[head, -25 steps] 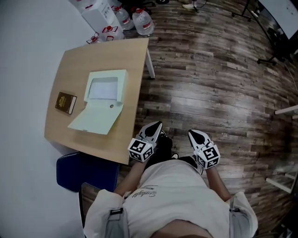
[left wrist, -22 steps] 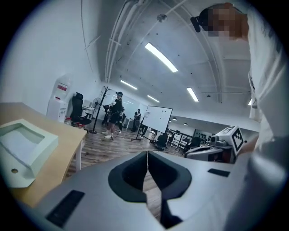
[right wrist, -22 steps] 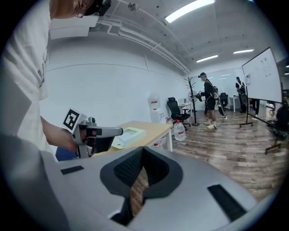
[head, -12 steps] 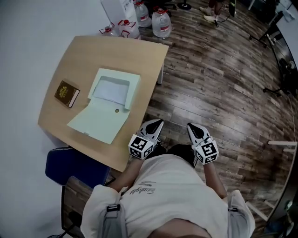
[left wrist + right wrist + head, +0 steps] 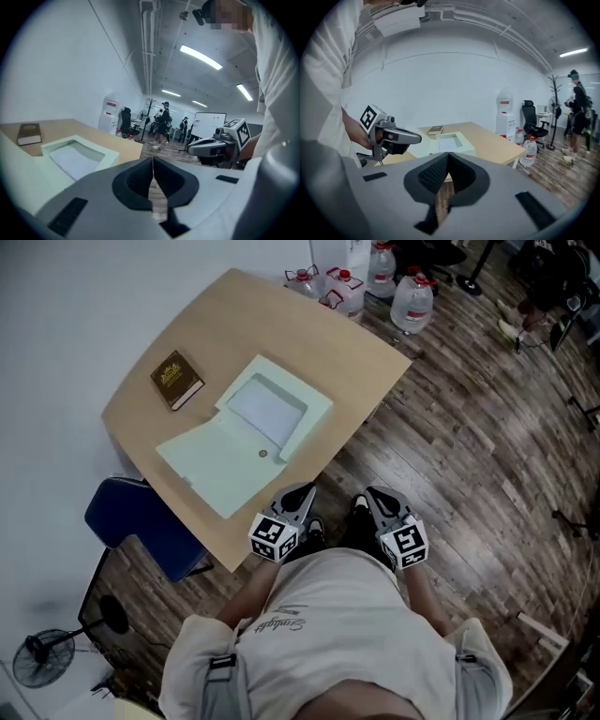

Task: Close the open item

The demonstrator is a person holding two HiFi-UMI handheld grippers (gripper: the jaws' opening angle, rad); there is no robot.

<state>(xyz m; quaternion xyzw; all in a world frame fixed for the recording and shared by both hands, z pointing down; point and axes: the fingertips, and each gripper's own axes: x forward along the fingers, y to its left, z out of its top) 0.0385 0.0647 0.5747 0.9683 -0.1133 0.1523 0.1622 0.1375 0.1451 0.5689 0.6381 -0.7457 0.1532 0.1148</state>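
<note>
Box of pale card lies open on the wooden table, its lid spread flat toward the person and a brown book near it. Left gripper and right gripper hang off the table's near edge by the person's waist, clear of the box. Each has its jaws pressed together with nothing between them
</note>
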